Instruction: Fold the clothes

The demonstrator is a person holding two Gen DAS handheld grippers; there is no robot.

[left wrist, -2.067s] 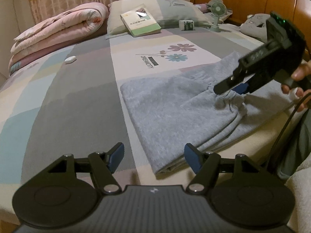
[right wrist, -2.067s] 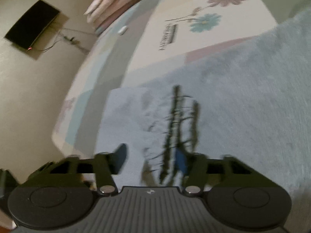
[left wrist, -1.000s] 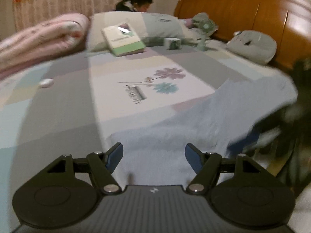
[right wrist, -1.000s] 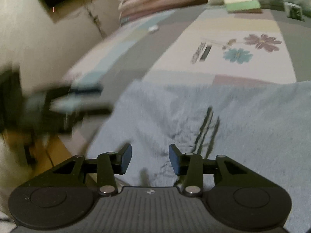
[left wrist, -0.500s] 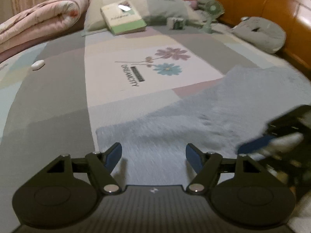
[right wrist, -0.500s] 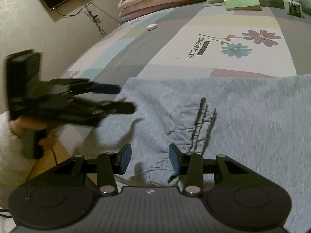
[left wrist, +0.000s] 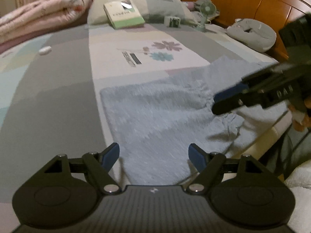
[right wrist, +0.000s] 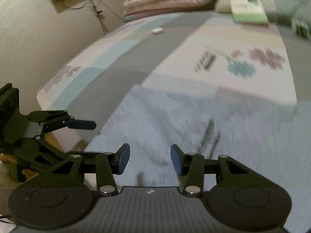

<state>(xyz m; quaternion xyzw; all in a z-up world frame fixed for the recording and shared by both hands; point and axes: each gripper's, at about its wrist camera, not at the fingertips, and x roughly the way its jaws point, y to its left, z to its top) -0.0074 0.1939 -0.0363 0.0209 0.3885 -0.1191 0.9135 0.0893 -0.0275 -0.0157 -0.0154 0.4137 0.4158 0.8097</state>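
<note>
Garment: 1 pale grey-blue fleece garment with a gathered elastic band [left wrist: 155, 116] lies spread on the patchwork-printed bed sheet [left wrist: 58, 97], at the bed's near edge. It lies mostly flat, with a rumpled corner drooping over the edge at the right of the left wrist view.
Left gripper: the black left gripper with blue pads [left wrist: 153, 155] hovers low over the garment's near edge, jaws wide apart, nothing between them.
Right gripper: the black right gripper with blue pads [right wrist: 148, 158] hangs over the gathered band area, jaws moderately apart, holding nothing; the picture is blurred.
Step in hand: by judgement, both grippers are lining up on the cloth for a grasp. The flat layering fits either a partly folded piece awaiting another fold or one being smoothed afterwards; the pictures do not settle which.
Next move calls for: any grasp needs the pads to catch every layer at the edge, and the 2 grippers to move evenly so the cloth does not skew.
Count: 1 garment, 2 grippers, 1 rolled pink quilt [left wrist: 42, 17], 1 green-and-white book [left wrist: 124, 15], 1 small desk fan [left wrist: 206, 11], 1 grey neck pillow [left wrist: 254, 33].
</note>
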